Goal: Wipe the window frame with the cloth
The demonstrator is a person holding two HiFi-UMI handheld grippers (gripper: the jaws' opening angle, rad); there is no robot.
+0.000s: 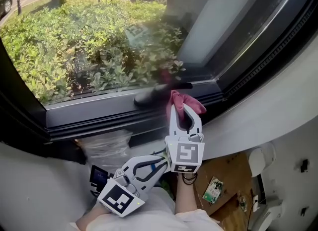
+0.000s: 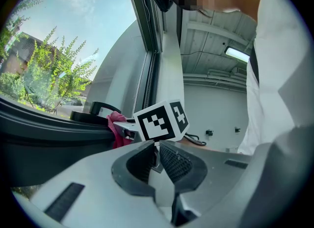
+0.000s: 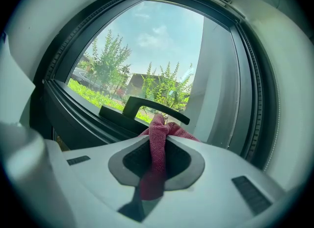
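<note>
Pink cloth (image 1: 187, 101) held at the dark window frame (image 1: 248, 58), beside its handle (image 1: 155, 93)

The right gripper (image 1: 184, 109) has its jaws clamped on the cloth, whose bunched end sits against or just off the lower rail (image 1: 89, 112). The left gripper (image 1: 161, 161) hangs low, jaws together on nothing. Best, I judge: press the bunch flat on the rail, drag along its length, and steer round the handle.

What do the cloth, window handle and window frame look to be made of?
Cloth: woven fabric, pinkish red, matte; weave texture and soft folds show. Window handle: dark, smooth, likely painted metal or plastic. Window frame: dark grey, satin, probably coated metal, judging by crisp straight profiles.
</note>
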